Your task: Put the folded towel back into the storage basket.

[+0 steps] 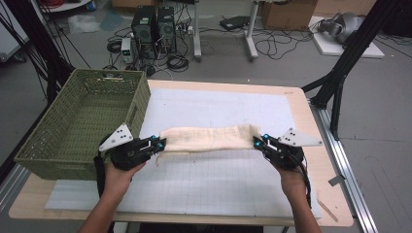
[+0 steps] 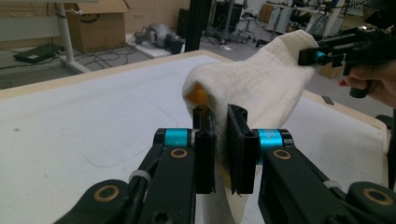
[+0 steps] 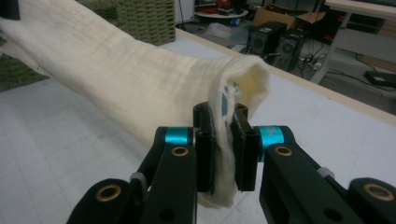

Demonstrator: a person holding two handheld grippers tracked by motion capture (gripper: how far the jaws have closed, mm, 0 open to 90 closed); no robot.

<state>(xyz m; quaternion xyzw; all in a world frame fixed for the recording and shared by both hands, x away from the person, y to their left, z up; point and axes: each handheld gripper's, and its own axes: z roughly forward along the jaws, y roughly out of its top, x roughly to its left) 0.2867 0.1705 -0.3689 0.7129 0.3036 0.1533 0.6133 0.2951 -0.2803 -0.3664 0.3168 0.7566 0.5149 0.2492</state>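
You are holding the cream cloth (image 1: 209,138) stretched just right of the green basket (image 1: 82,121): your left gripper (image 1: 160,143) and right gripper (image 1: 256,142) are each clamping one end. Gripping looks done; placing it, likely into the basket, is remaining.

You see a cream cloth (image 1: 209,138) with a fine woven grid, an olive-green wicker basket (image 1: 58,145), a white squared mat (image 1: 218,184) on the pale wood bench (image 1: 335,204), and black tongs with turquoise rings.
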